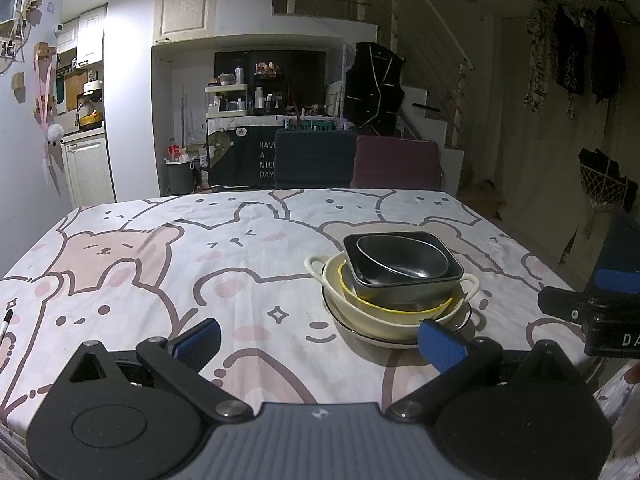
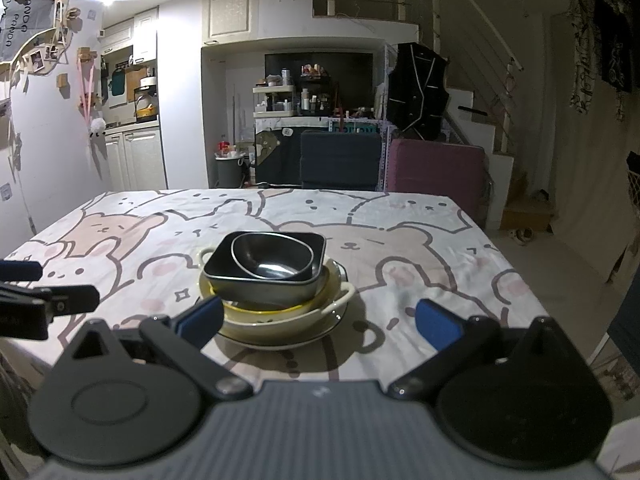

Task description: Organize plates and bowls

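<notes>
Dark metal catches the light at the top of the stack: a round steel bowl (image 2: 276, 258) sits tilted inside a black square dish (image 2: 266, 270), which rests in a yellow-rimmed bowl (image 2: 260, 308), itself nested in a cream two-handled bowl (image 2: 276, 322) on a white plate (image 2: 280, 342) with a dark rim; the whole pile stands on the bear-print tablecloth (image 2: 420, 256), with the rest of the cloth around it bare save a pen (image 1: 6, 322) far to the left of the stack at the cloth's edge. Judged from this, the dishes are already nested largest to smallest, so the task looks at or near its end, or else the stack is about to be carried as one; the next move, if any, probably calls for squaring the tilted steel bowl or gripping the plate rim from both sides, and the leaning upper dishes could slide if the base is lifted unevenly. The left gripper (image 1: 320, 340) hovers near and to the left of the stack, fingers spread wide and holding nothing, its right pad (image 1: 440, 344) just before the plate's near edge; the right gripper (image 2: 320, 320) hangs near the stack's front, likewise spread and empty, its left pad (image 2: 202, 318) overlapping the cream bowl's near-left rim in view, though I cannot tell whether it touches.
</notes>
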`<state>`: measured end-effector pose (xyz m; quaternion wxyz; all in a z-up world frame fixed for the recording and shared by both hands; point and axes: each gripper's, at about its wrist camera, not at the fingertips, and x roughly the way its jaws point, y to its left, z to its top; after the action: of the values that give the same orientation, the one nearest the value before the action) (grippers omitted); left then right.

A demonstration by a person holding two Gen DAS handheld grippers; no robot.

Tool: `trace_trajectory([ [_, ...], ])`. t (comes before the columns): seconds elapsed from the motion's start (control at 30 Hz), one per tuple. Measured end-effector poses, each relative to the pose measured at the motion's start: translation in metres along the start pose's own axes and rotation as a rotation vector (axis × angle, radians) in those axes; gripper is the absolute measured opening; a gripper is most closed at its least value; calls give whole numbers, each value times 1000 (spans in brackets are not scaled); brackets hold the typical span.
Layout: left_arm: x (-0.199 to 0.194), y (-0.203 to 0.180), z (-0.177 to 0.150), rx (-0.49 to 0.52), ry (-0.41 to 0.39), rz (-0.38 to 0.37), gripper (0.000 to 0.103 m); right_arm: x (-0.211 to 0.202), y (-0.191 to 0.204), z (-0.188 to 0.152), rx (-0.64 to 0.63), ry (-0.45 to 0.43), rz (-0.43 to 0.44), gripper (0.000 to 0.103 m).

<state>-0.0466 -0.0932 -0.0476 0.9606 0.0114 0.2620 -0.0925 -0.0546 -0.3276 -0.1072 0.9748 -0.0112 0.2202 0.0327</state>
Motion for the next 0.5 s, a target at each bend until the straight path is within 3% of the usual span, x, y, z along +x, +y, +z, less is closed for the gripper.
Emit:
trace_trajectory([
  [0.5, 0, 0, 0, 1, 0, 2, 103, 0, 0, 0, 1, -1, 3, 103],
])
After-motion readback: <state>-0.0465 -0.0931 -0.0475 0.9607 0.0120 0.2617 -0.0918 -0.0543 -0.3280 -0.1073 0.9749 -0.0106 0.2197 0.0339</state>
